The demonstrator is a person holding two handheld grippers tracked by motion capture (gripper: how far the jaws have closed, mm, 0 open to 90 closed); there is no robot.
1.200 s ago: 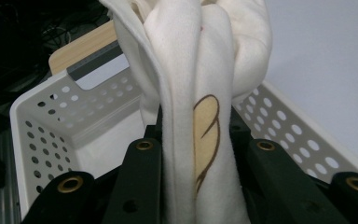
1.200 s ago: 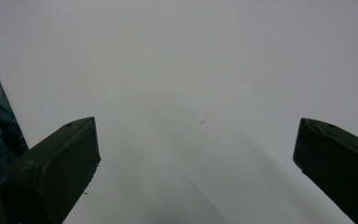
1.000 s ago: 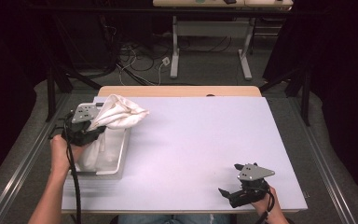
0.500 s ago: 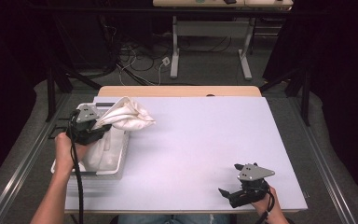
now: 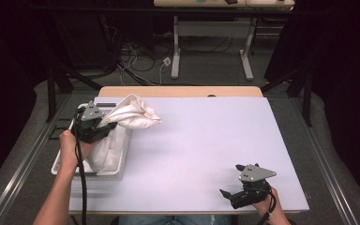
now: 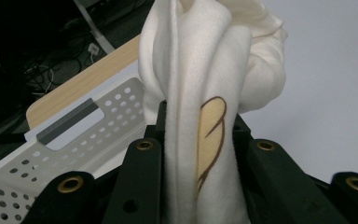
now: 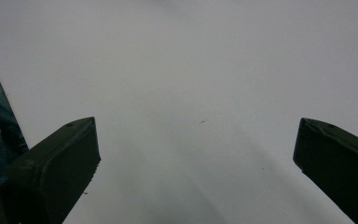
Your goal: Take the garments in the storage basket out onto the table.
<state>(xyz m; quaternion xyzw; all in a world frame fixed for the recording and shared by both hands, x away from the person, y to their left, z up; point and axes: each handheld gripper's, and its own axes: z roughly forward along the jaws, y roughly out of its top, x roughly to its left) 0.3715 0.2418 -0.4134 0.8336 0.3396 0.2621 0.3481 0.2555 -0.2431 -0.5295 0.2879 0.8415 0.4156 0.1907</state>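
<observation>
Cream fleece cloth (image 6: 200,70), bunched into soft folds with a tan, brown-outlined leaf mark, hangs over the white perforated basket (image 5: 122,159). Left tool (image 5: 104,130) clamps it tight; right tool (image 5: 226,196), well apart from the basket, gapes empty.

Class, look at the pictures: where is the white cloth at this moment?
In the high view the white cloth is at the table's left, clamped in the left gripper and lifted over the white basket, its bunched end hanging toward the table's middle.
</observation>
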